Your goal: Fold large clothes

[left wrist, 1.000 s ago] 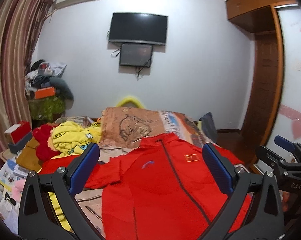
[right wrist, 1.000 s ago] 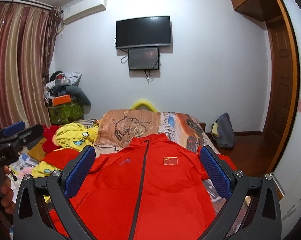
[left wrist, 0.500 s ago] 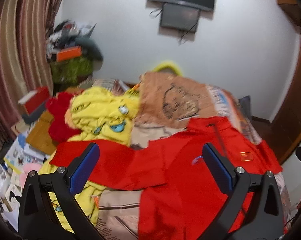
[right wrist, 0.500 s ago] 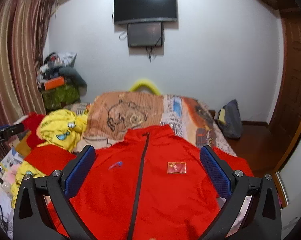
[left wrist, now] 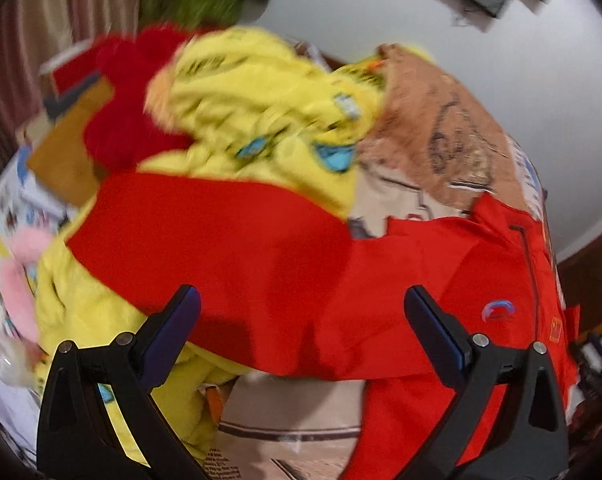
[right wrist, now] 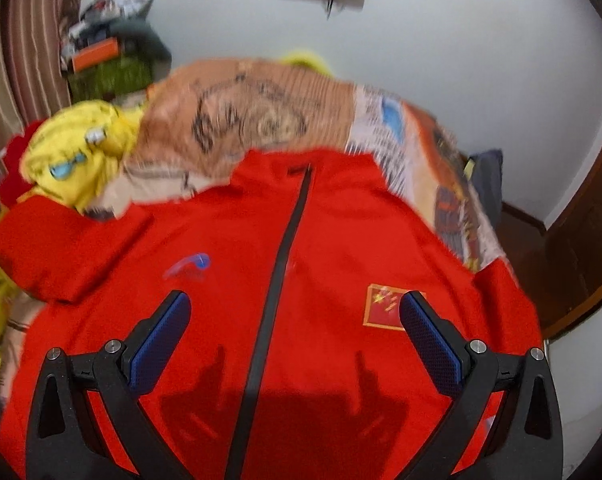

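Both cams have dipped since 1 s ago: TV and wall mostly gone from view, the red jacket [right wrist: 285, 280] now fills the frames, and the left cam has swung toward the outstretched sleeve [left wrist: 205, 240]. Left hand-held gripper [left wrist: 301, 312] is wide open w/ nothing between its blue pads, above the sleeve approx. where it meets the jacket body; contact can't be told, pic is blurred. Right hand-held gripper [right wrist: 293, 316] is also wide open and empty, over the chest, zip [right wrist: 277, 280] running up between the fingers, flag patch [right wrist: 385, 308] just beside the right pad; its shadow falls on the cloth below. Jacket lies front-up, zipped, flat on the bed [right wrist: 421, 152], collar toward the far wall. Sleeve end rests on a yellow garment pile [left wrist: 261, 112], which crowds that side along w/ a red plush item [left wrist: 129, 92]. Patterned cover [right wrist: 241, 120] shows beyond the collar. Jacket's other side reaches the bed edge, floor and a dark bag [right wrist: 485, 184] past it.
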Demonstrator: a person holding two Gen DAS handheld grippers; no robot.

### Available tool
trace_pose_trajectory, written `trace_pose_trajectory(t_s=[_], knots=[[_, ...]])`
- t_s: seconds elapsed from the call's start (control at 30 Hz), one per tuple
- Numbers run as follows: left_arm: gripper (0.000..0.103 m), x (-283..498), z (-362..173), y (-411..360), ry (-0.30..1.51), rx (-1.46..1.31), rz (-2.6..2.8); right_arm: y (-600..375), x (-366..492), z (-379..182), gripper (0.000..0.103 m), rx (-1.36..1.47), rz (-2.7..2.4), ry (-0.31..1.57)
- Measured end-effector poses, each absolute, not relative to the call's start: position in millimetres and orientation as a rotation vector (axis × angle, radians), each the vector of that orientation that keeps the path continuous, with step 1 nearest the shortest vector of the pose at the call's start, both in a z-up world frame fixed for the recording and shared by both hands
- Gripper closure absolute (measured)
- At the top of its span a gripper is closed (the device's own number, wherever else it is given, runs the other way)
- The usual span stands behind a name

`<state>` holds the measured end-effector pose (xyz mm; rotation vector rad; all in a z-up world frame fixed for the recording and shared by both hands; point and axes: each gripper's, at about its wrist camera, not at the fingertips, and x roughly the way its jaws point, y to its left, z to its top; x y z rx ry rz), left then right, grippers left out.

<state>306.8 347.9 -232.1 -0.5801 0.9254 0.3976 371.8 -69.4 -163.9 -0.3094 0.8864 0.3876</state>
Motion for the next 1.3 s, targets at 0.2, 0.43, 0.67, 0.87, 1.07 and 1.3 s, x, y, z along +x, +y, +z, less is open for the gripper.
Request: trace_pose_trajectory(t_s=[0.2,0.43,0.67,0.87,1.07,1.3], knots=[[0.009,292.8,-269.2,388.5,0.951,-0.796,0.444,-64.6,387.9,-188.4,0.000,-0.330,0.401,0.942],[0.009,271.2,-292.6,411.1,0.931,-0.943,0.477,-58.2,395.5,-199.5,0.000,-0.320,0.423,0.971],[0.037,274.0,-306.5,420.1,0.938,-0.917,0.553,-58.1,396.3,-202.2,0.000,-0.307,0.417,0.986],[0.097,296.0,-271.0,399.1,0.931,-0.603,0.665,-60.0,393.2,-195.3,0.000,-0.301,0.416,0.985],[0.101,318.2,-202.8,367.0,0.807,-0.377,0.655,-68.3,388.5,-184.1,0.000,-0.283,0.423,0.966],[0.101,365.4,-107.0,294.7,0.640,-0.300,0.438,-83.6,388.0,-168.7,0.000,-0.255,0.416,0.935]])
